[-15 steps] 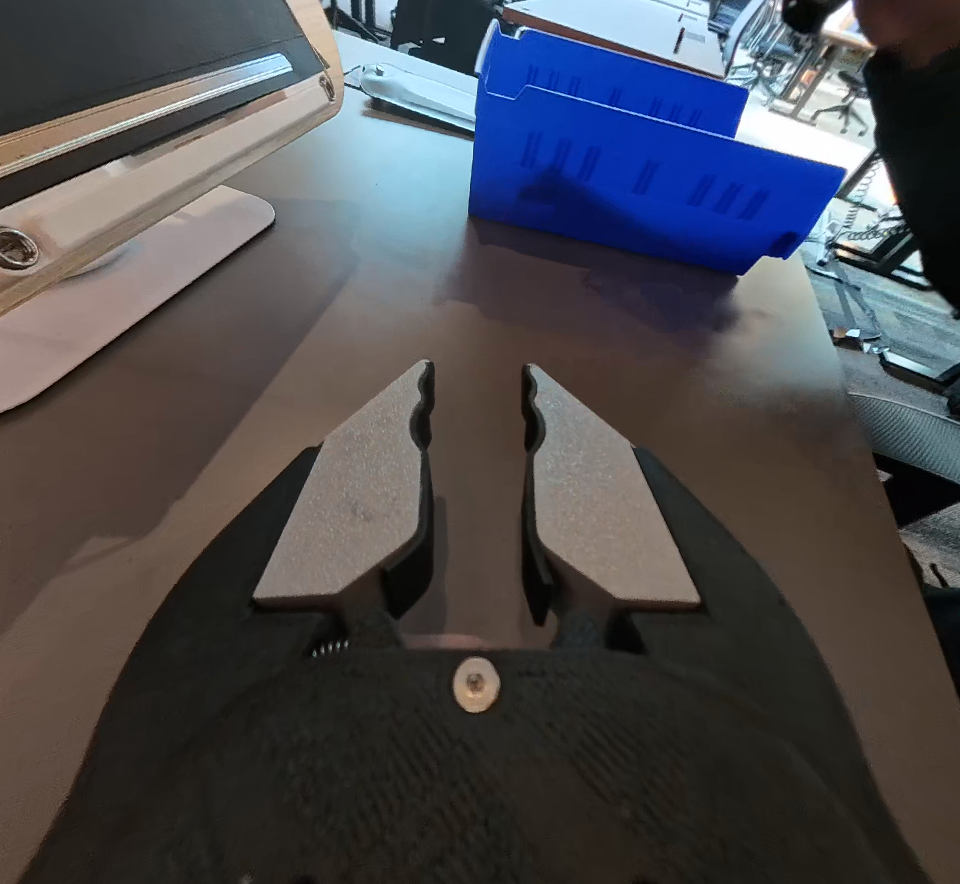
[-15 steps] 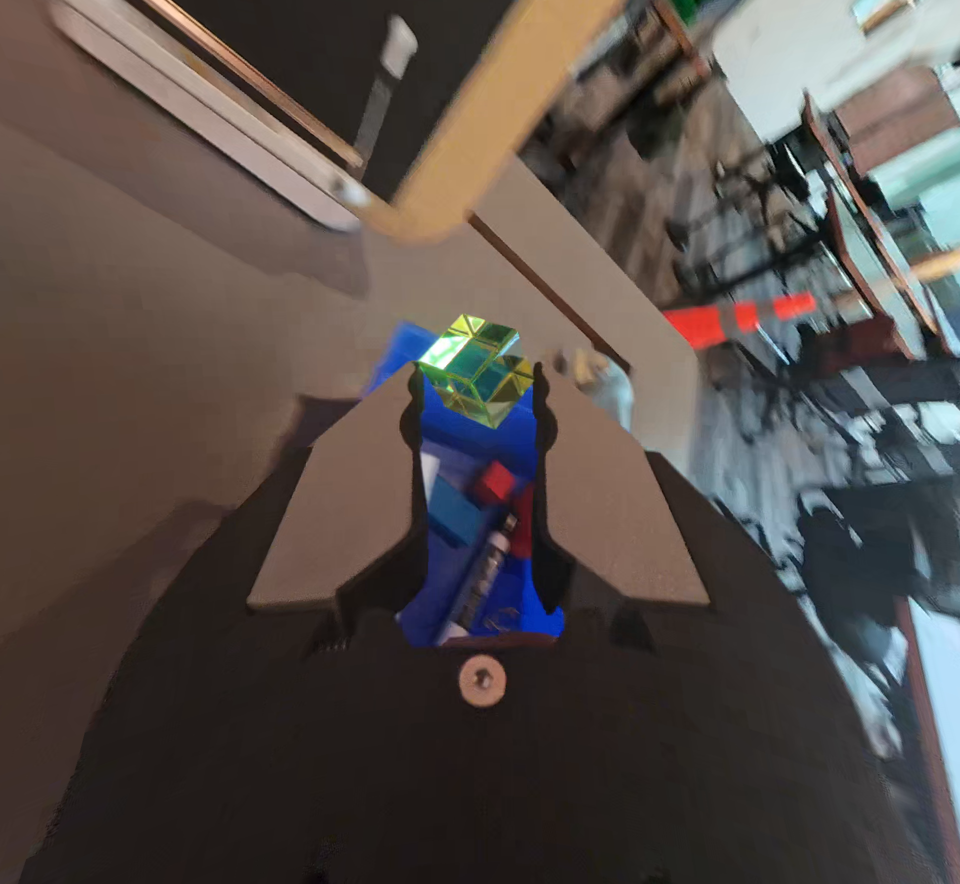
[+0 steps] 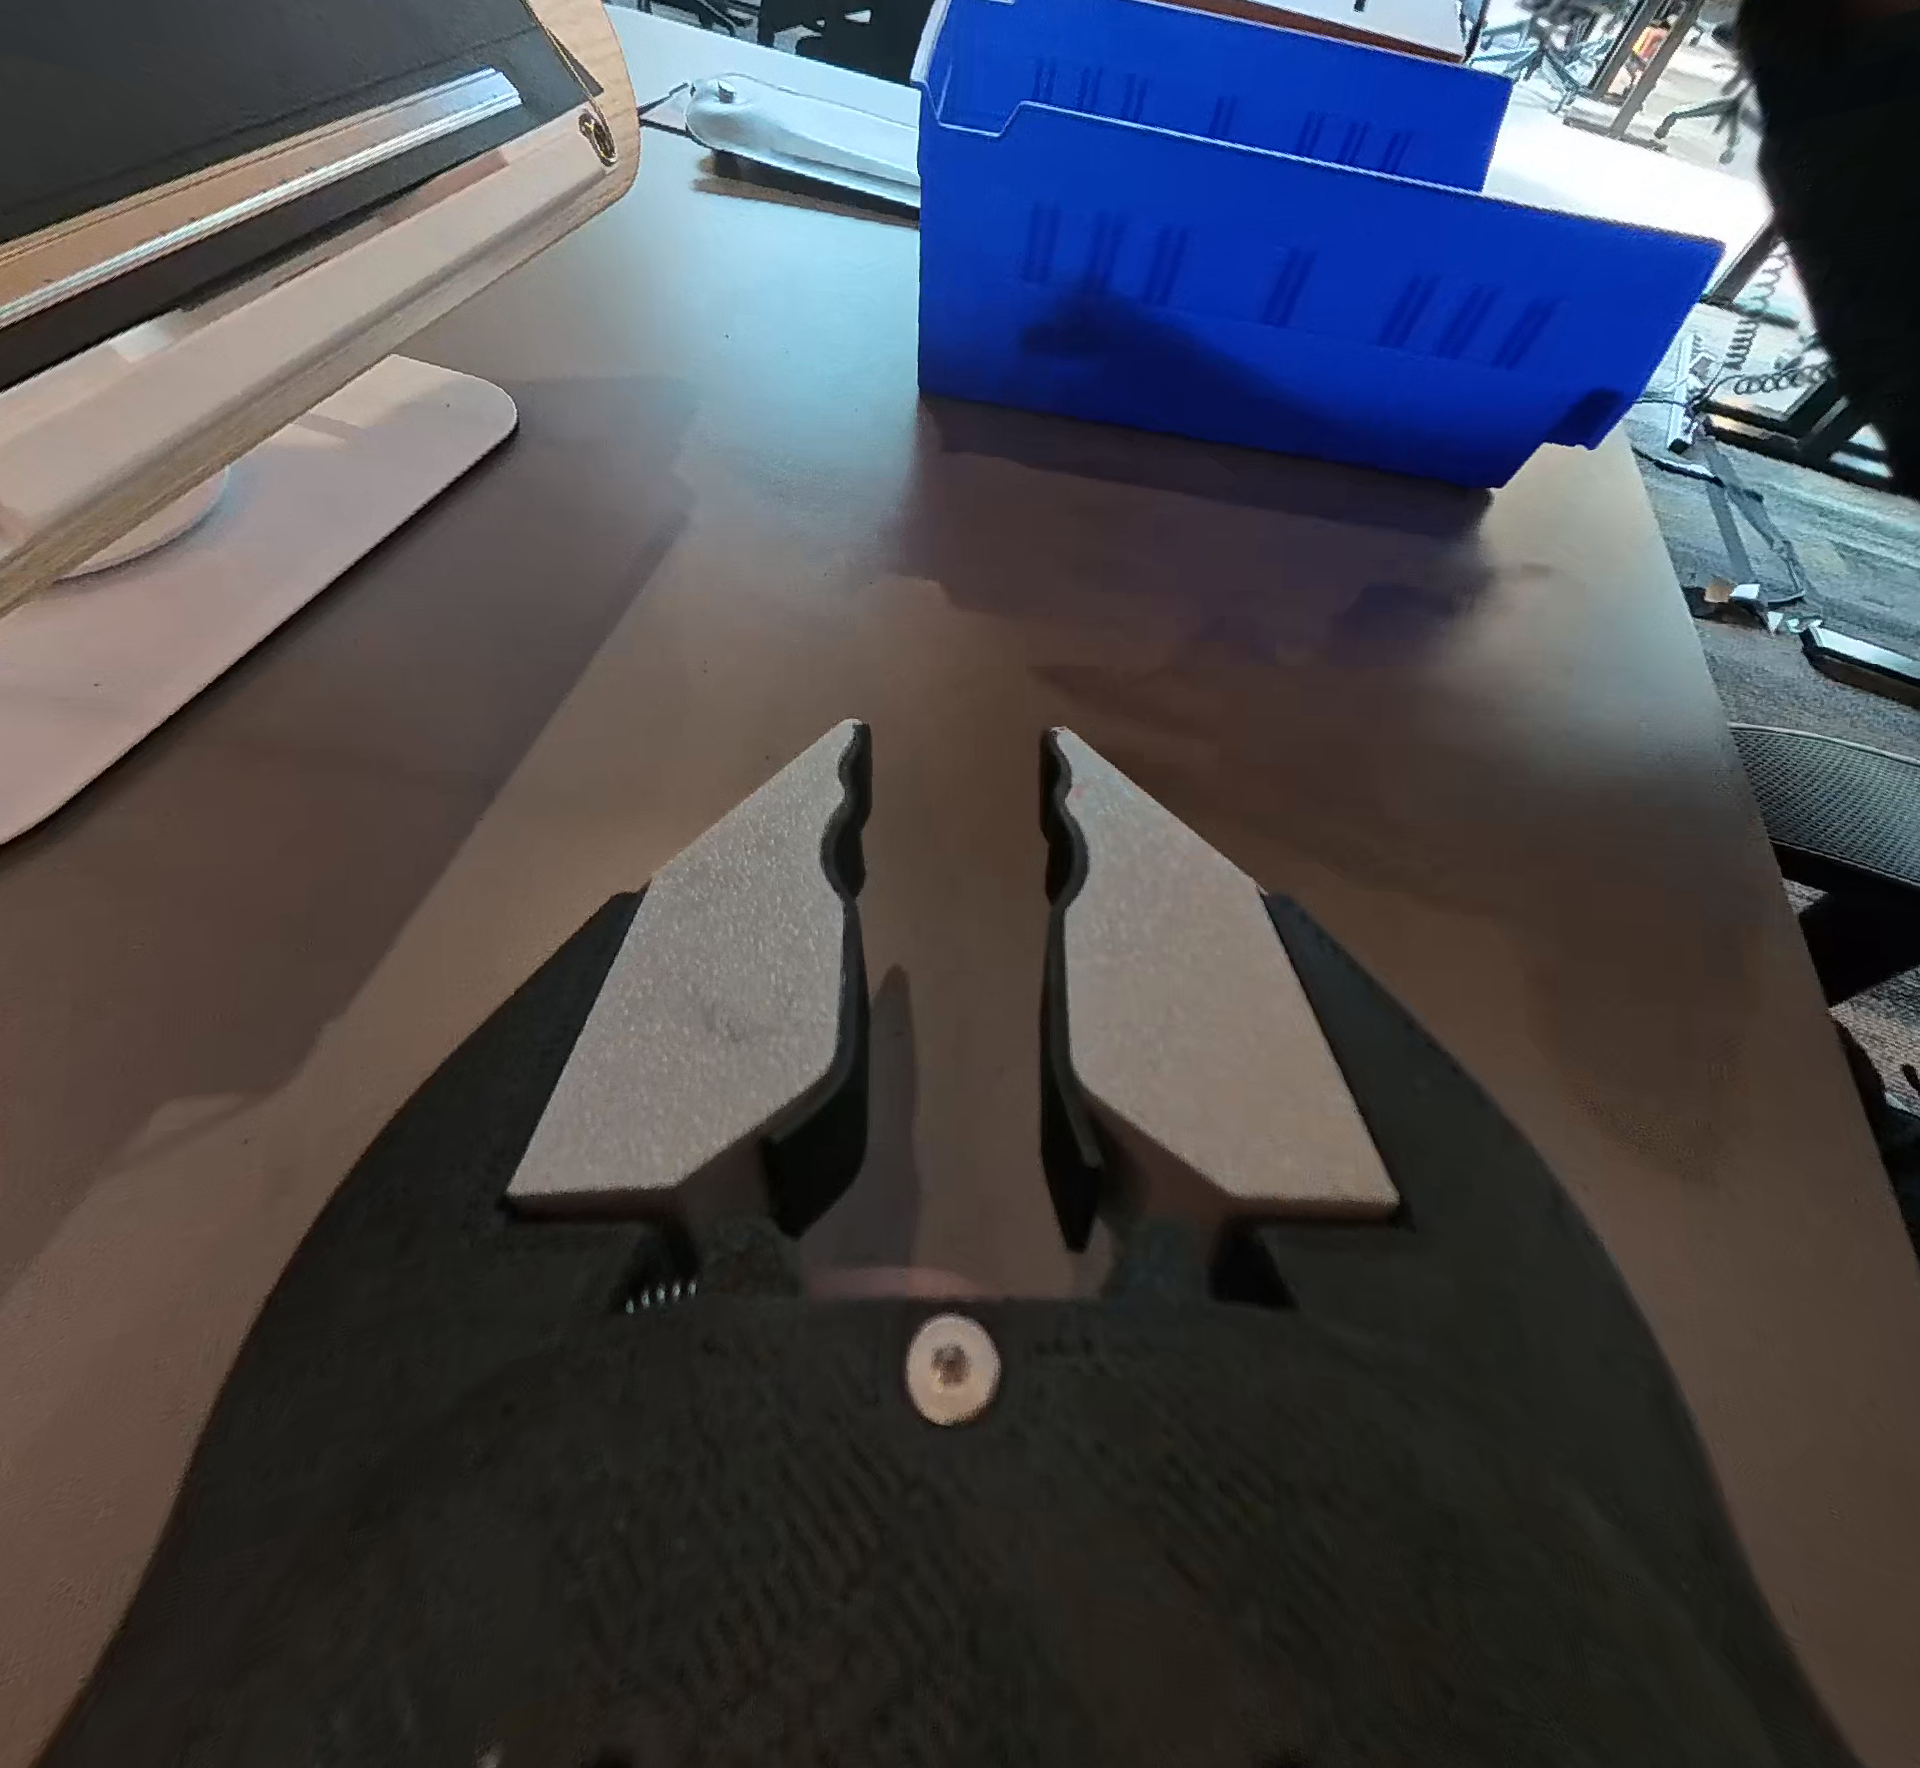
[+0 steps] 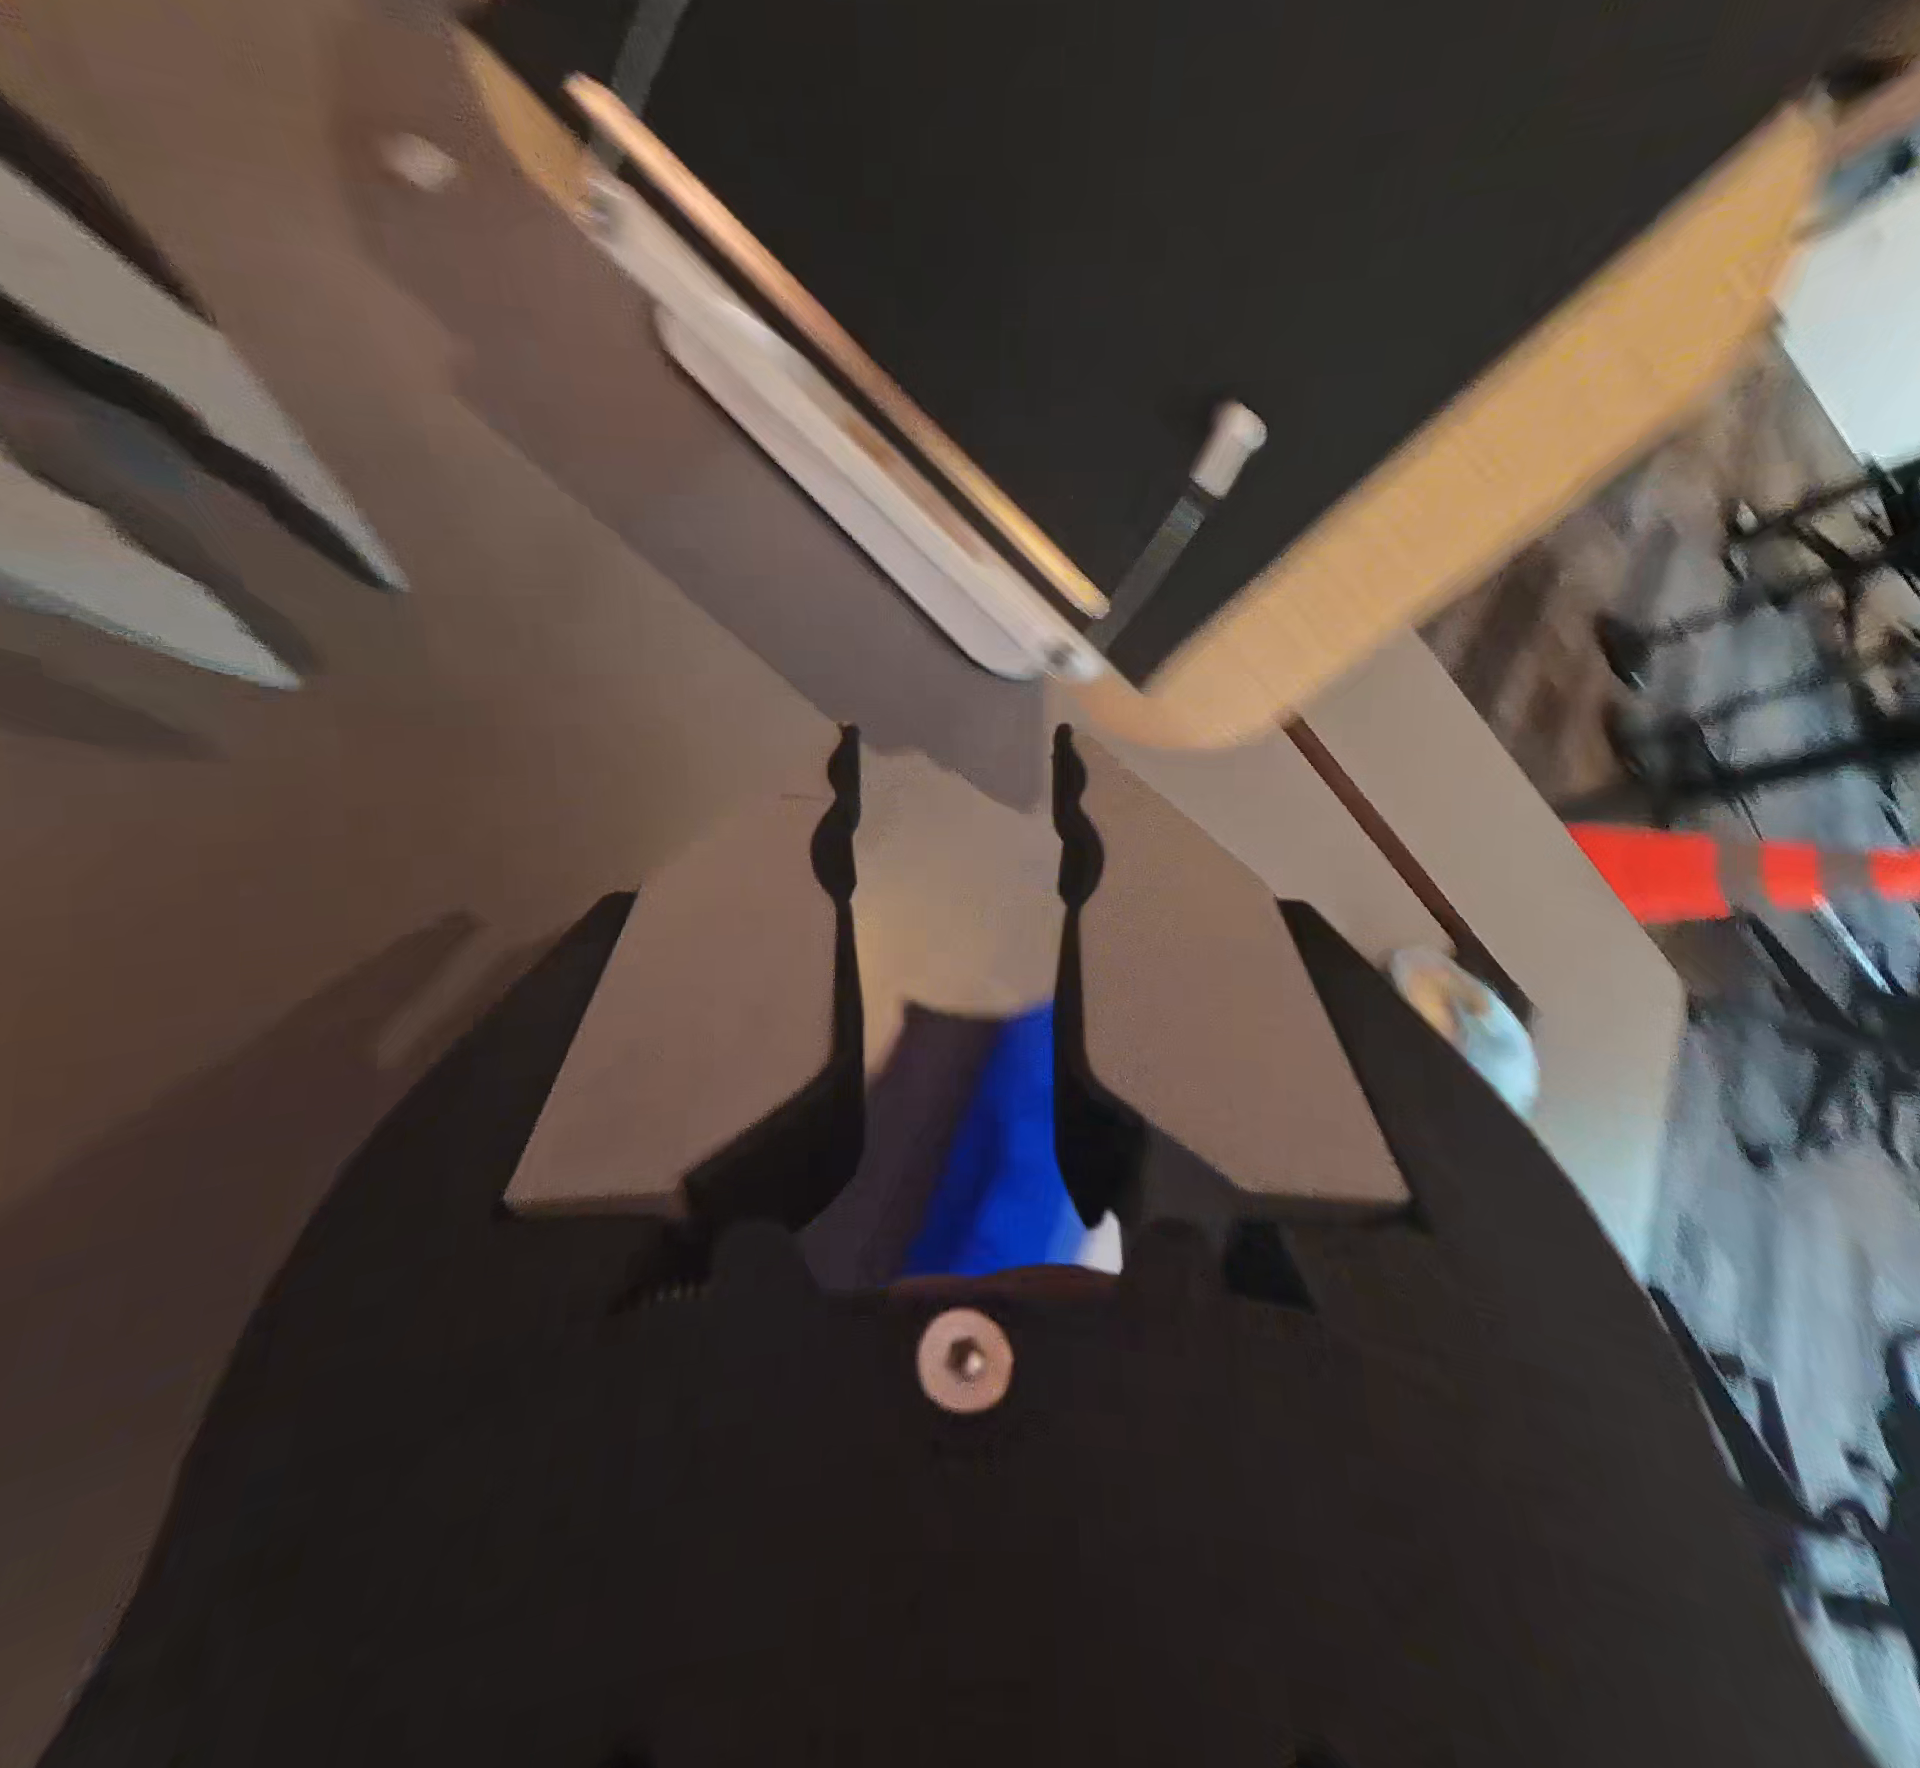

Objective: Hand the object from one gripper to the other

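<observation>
Now both grippers (left [image 3: 954, 742], right [image 4: 954, 742]) gape empty; blue bin [image 3: 1247, 305] ahead

The left wrist view sits low over the table [image 3: 1247, 887], level, facing forward along its own fingers [image 3: 727, 991], which fill the lower half of the frame. It takes in the bin [image 3: 1247, 295] at upper centre, near, side-on, and the monitor [image 3: 260, 56] at upper left.

The right wrist view looks from higher up, rolled hard, steeply down, and is motion-blurred. Its fingers [image 4: 1195, 1043] fill the lower frame; the monitor [image 4: 1143, 160] crosses the top, close.

Both views share the monitor, the table [image 4: 260, 835] and the bin [image 4: 987, 1147], the last only a blue sliver at lower centre of the right view.
</observation>
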